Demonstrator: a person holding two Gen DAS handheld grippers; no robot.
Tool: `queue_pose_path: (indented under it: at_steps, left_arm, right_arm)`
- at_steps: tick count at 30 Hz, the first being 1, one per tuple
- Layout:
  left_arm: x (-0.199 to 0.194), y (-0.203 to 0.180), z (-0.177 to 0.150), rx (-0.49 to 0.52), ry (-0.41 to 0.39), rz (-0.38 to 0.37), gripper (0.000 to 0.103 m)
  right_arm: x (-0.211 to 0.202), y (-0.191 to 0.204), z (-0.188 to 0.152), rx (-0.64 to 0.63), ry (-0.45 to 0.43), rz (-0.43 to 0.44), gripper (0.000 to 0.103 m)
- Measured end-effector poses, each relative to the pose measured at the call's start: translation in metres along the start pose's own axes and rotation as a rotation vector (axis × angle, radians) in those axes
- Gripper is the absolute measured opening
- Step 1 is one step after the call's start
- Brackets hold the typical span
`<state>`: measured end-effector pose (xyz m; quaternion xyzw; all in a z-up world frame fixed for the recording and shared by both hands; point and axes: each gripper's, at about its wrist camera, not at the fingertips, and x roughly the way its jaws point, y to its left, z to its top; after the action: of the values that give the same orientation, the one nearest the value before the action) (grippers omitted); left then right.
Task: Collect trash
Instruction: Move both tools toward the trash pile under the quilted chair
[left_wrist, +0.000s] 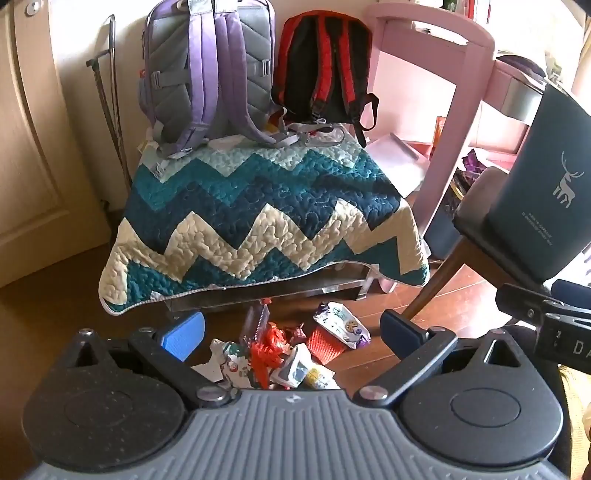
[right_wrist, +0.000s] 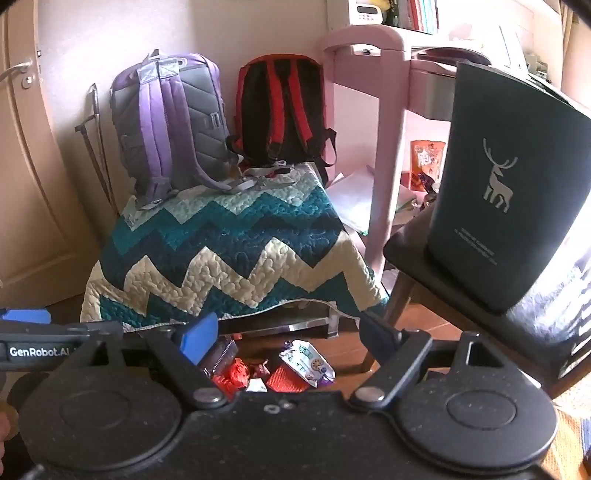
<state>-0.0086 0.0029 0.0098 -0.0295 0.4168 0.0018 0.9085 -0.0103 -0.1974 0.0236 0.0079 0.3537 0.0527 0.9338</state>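
Observation:
A pile of trash lies on the wooden floor in front of a quilt-covered bench: crumpled red wrappers (left_wrist: 266, 350), a white printed snack pouch (left_wrist: 341, 323) and small cartons (left_wrist: 299, 371). The pile also shows in the right wrist view (right_wrist: 273, 369). My left gripper (left_wrist: 291, 332) is open and empty, above the pile. My right gripper (right_wrist: 291, 339) is open and empty, also above the pile. A dark green paper bag with a deer print (right_wrist: 506, 184) stands upright on a chair; it also shows in the left wrist view (left_wrist: 543, 184).
The zigzag quilt (left_wrist: 258, 221) covers a low bench carrying a purple backpack (left_wrist: 207, 74) and a red-black backpack (left_wrist: 325, 66). A pink desk (right_wrist: 380, 129) stands to the right. The chair seat (right_wrist: 461, 284) is at the right. A door (left_wrist: 33, 147) is at the left.

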Motion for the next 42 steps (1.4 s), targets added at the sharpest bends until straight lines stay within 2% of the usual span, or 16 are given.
queue_pose_path:
  at_steps: [9, 15, 21, 42]
  left_arm:
    - [-0.009, -0.007, -0.003, 0.01, 0.001, -0.013, 0.102]
    - [-0.01, -0.012, 0.001, 0.007, -0.011, -0.047, 0.102]
    - [-0.008, -0.019, 0.004, 0.022, -0.013, -0.069, 0.102]
    - [-0.017, -0.013, 0.005, 0.023, -0.033, -0.085, 0.102]
  right_arm:
    - [-0.013, -0.004, 0.001, 0.005, 0.01, -0.033, 0.084]
    - [-0.024, -0.007, 0.003, 0.003, -0.023, -0.076, 0.084]
    - [-0.026, -0.012, 0.002, 0.018, -0.02, -0.094, 0.084]
    - [-0.03, -0.012, 0.001, 0.022, -0.007, -0.08, 0.084]
